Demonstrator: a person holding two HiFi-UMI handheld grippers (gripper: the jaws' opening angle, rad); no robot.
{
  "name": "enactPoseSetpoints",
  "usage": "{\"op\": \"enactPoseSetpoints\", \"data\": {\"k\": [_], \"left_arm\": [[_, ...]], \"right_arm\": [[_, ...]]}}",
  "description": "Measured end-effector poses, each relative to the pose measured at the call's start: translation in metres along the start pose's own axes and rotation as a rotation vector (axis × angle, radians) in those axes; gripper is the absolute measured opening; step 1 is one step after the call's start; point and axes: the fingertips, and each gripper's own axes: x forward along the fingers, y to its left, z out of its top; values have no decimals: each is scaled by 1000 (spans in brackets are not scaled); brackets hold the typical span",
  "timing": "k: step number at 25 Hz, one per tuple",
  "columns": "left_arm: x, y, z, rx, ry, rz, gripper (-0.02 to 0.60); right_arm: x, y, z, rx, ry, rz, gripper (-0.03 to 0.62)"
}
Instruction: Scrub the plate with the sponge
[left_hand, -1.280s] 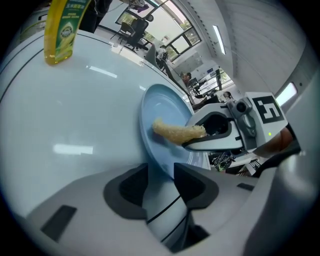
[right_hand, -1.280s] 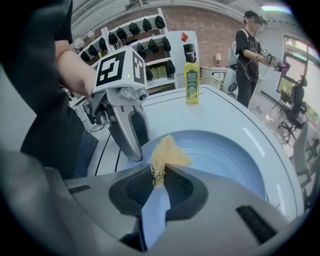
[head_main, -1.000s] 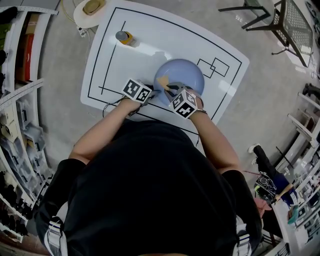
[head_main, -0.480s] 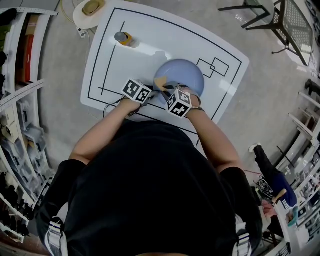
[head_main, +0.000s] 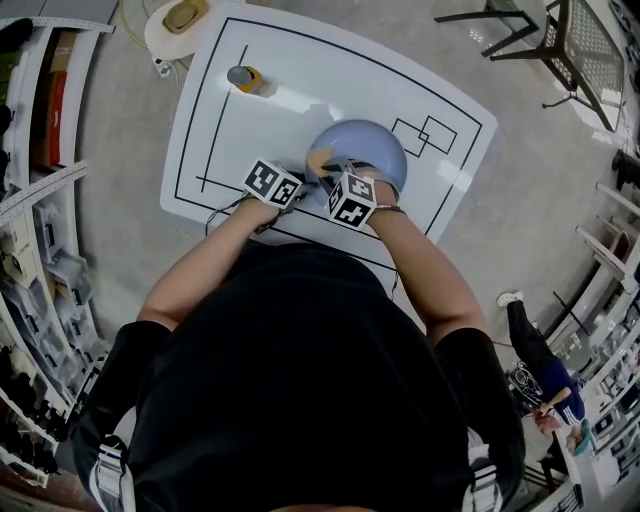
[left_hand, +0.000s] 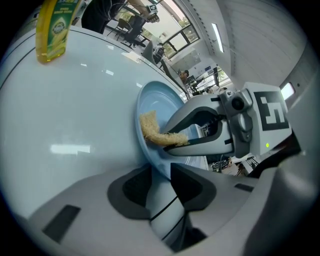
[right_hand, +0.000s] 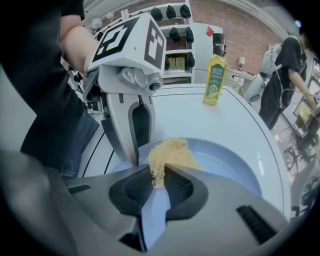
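Note:
A light blue plate (head_main: 372, 146) lies on the white table (head_main: 300, 75), its near left rim raised. My left gripper (head_main: 303, 190) has just been closing and is shut on that rim (left_hand: 150, 155), which runs between its pads. My right gripper (head_main: 333, 170) is shut on a yellowish fibrous sponge (right_hand: 169, 152) and points steeply down. The sponge (head_main: 320, 160) presses on the plate's left part. In the left gripper view the sponge (left_hand: 152, 131) lies against the plate (left_hand: 155, 105) under the right gripper's fingers (left_hand: 200, 142). The left gripper (right_hand: 134, 125) stands just behind the sponge in the right gripper view.
A yellow dish-soap bottle (head_main: 247, 76) stands at the table's far left, also seen as bottle (right_hand: 214, 80) and bottle (left_hand: 54, 30). Black lines mark the tabletop. Shelves line the left wall, and chairs stand at the far right. A person stands at the right edge (right_hand: 295, 75).
My right gripper has shifted left over the plate with the sponge, and its marker cube has rolled. The left gripper and the plate stay where they were.

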Motion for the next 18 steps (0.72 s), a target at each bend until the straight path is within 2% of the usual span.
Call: {"op": "enactPoseSetpoints", "data": {"k": [5,18], "left_arm": [[1,1,0,2,2,0,123],[1,1,-1,-2,-2,-9,121]], "right_arm": [[1,-10,0,-16,14,-14,57],[-10,-58,-14,56,53,-122,55]]}}
